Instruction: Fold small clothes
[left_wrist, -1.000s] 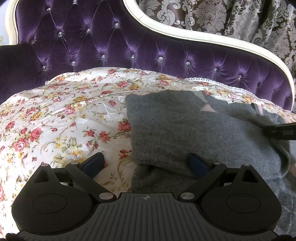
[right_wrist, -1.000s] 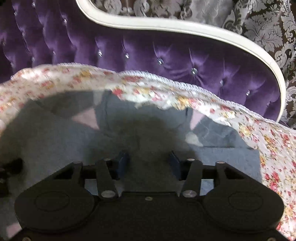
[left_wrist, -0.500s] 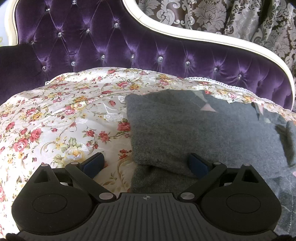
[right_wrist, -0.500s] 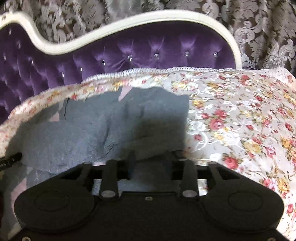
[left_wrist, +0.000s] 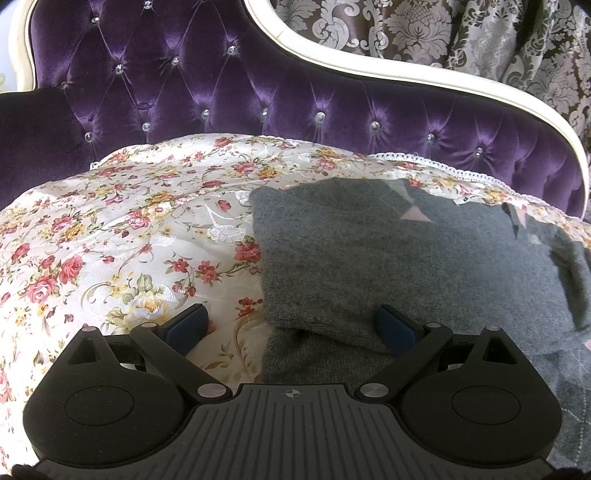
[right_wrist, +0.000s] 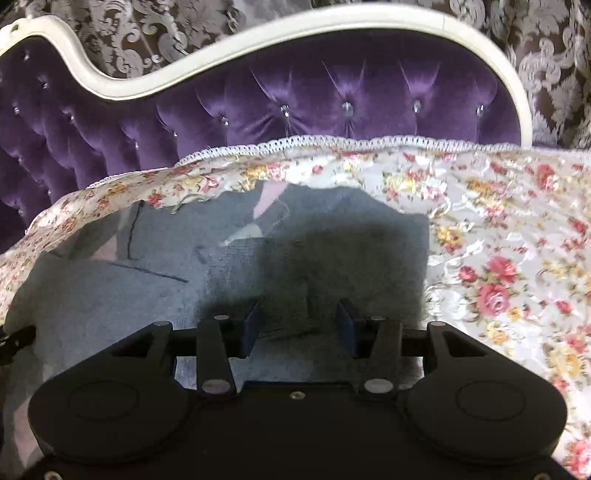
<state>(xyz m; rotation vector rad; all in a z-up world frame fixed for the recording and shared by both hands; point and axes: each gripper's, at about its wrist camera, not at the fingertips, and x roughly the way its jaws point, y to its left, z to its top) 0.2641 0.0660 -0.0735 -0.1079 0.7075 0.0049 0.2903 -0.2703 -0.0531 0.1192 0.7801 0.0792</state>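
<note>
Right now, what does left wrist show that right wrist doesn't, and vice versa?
Left wrist only: the left gripper, open wide, straddling the sweater's folded left edge; one pad on bare bedspread.

Right wrist only: the right gripper, open, over the sweater's right part, with its straight right edge and bedspread beyond.

Both: grey sweater on floral bedspread, purple tufted headboard, damask curtain.

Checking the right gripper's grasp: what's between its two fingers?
Right wrist view: a raised fold of the grey sweater sits between the right gripper's open blue pads; neither pad visibly touches it.
</note>
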